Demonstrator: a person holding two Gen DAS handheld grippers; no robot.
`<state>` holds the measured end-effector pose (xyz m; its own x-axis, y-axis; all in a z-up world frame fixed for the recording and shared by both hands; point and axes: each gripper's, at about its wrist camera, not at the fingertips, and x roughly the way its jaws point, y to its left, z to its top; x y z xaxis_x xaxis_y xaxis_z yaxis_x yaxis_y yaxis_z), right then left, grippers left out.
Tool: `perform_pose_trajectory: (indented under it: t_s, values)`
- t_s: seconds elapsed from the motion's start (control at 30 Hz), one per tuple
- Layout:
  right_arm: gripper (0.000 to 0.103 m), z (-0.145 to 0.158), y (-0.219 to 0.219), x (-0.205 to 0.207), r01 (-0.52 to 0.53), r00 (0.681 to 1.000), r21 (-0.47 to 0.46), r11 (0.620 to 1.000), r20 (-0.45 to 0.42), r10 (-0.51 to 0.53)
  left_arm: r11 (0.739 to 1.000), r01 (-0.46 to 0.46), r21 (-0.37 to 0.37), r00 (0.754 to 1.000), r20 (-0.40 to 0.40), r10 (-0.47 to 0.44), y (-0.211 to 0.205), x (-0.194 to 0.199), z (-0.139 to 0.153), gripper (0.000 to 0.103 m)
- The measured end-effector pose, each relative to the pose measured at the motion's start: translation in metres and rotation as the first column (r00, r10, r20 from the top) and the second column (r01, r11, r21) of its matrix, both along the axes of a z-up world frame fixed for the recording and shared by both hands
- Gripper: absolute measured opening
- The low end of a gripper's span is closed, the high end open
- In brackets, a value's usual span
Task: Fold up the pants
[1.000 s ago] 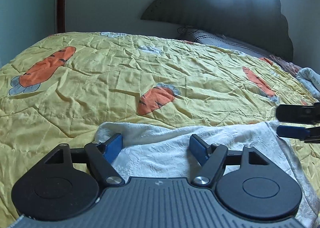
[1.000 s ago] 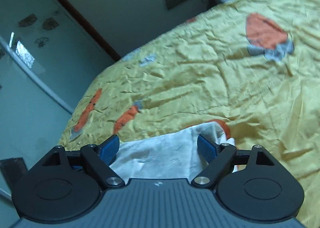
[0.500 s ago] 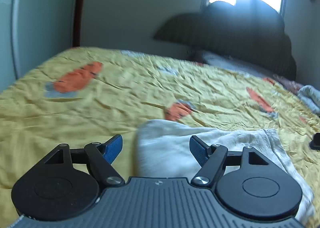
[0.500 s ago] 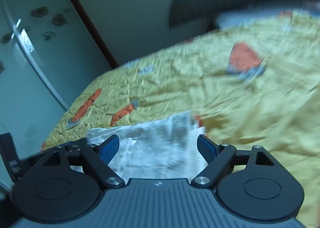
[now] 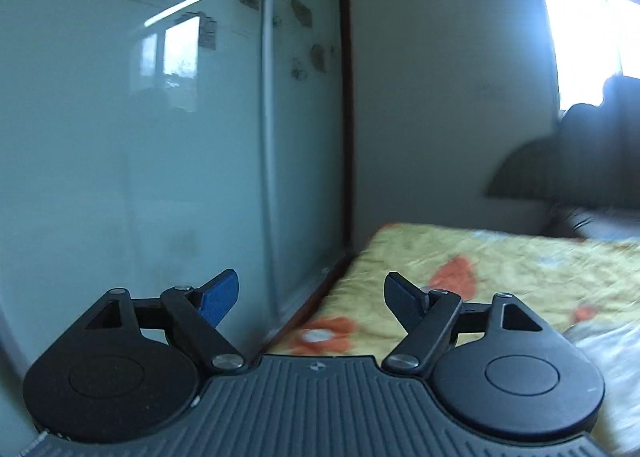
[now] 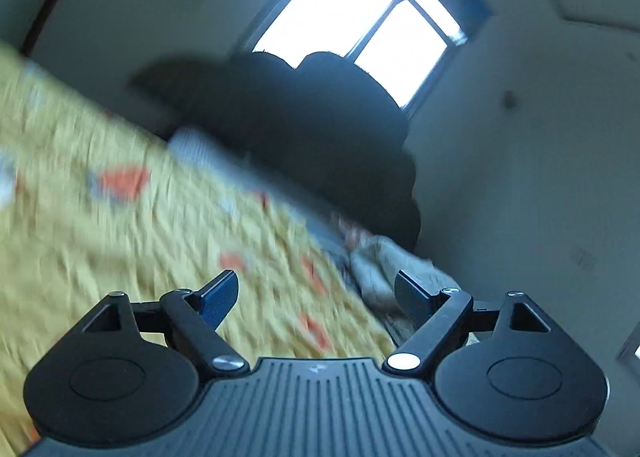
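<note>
A: Where do the fingers stand?

B: The left gripper [image 5: 311, 295] gapes wide with nothing in it, aimed at the wardrobe's glass door [image 5: 160, 161] and the edge of the yellow carrot-print quilt [image 5: 500, 261]. The right gripper [image 6: 316, 297] is equally wide and empty, and both have just spread a little more. It faces the dark headboard [image 6: 312, 129] under the bright window [image 6: 352, 9].

A: And the pants?

B: A white patch, the pants [image 5: 612, 353], lies at the left view's right edge, cut off; a second ago they lay between both sets of fingers.

A: Anything unclear?

B: Both views are blurred; the pale bundle [image 6: 384, 269] by the wall can't be identified.
</note>
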<state>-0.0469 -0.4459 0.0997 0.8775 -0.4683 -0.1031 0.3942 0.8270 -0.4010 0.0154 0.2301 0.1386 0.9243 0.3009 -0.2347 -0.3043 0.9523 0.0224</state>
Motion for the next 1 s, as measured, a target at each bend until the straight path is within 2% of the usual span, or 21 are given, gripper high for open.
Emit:
perform_pose_trajectory:
  t_s: [0.03,0.1,0.13,0.2,0.23,0.3,0.33,0.43,0.5,0.57,0.73,0.8,0.87,1.0]
  values:
    - [0.1,0.002,0.01,-0.002,-0.07,0.996,0.099,0.993,0.068,0.063,0.998,0.049,-0.027,0.999,0.004,-0.049,-0.018,0.001,-0.001,0.085]
    - [0.103,-0.005,0.034,0.002,-0.222,0.974,0.291,0.931,0.117,0.195,0.989,0.136,-0.061,0.991,-0.007,-0.137,-0.058,0.002,-0.01,0.086]
    - [0.103,-0.015,0.051,0.006,-0.271,0.963,0.396,0.877,0.1,0.252,0.981,0.178,-0.078,0.983,-0.025,-0.18,-0.08,0.0,-0.017,0.086]
    - [0.103,-0.041,0.088,0.019,-0.316,0.93,0.53,0.787,0.009,0.368,0.962,0.252,-0.103,0.962,-0.082,-0.26,-0.124,-0.005,-0.034,0.086]
    - [0.103,-0.056,0.11,0.025,-0.321,0.905,0.564,0.761,-0.054,0.422,0.95,0.294,-0.104,0.945,-0.116,-0.305,-0.148,-0.01,-0.045,0.087]
    - [0.103,-0.082,0.145,0.03,-0.316,0.863,0.588,0.745,-0.148,0.483,0.927,0.37,-0.063,0.911,-0.171,-0.375,-0.189,-0.022,-0.063,0.088]
    - [0.103,-0.093,0.159,0.032,-0.306,0.85,0.596,0.743,-0.18,0.495,0.927,0.373,-0.048,0.908,-0.187,-0.375,-0.206,-0.029,-0.072,0.088]
    - [0.103,-0.113,0.179,0.038,-0.234,0.854,0.61,0.757,-0.243,0.46,0.922,0.381,-0.071,0.888,-0.25,-0.386,-0.234,-0.032,-0.094,0.088]
    - [0.103,-0.124,0.181,0.047,-0.163,0.859,0.621,0.767,-0.293,0.42,0.931,0.356,-0.086,0.88,-0.304,-0.364,-0.241,-0.029,-0.107,0.088]
    - [0.103,-0.136,0.18,0.055,-0.095,0.845,0.649,0.755,-0.348,0.405,0.934,0.339,-0.111,0.87,-0.341,-0.356,-0.243,-0.029,-0.117,0.088]
    - [0.103,-0.146,0.2,0.043,-0.102,0.851,0.565,0.818,-0.377,0.366,0.941,0.304,-0.145,0.86,-0.382,-0.337,-0.238,-0.031,-0.131,0.089]
    - [0.103,-0.146,0.202,0.043,-0.094,0.852,0.564,0.821,-0.381,0.359,0.935,0.319,-0.151,0.84,-0.412,-0.353,-0.242,-0.029,-0.135,0.098]
    - [0.103,-0.147,0.202,0.045,-0.103,0.857,0.561,0.821,-0.37,0.36,0.933,0.34,-0.117,0.825,-0.44,-0.356,-0.251,-0.025,-0.138,0.1]
    - [0.103,-0.148,0.201,0.047,-0.112,0.855,0.562,0.819,-0.365,0.368,0.929,0.349,-0.12,0.818,-0.444,-0.365,-0.254,-0.021,-0.138,0.103]
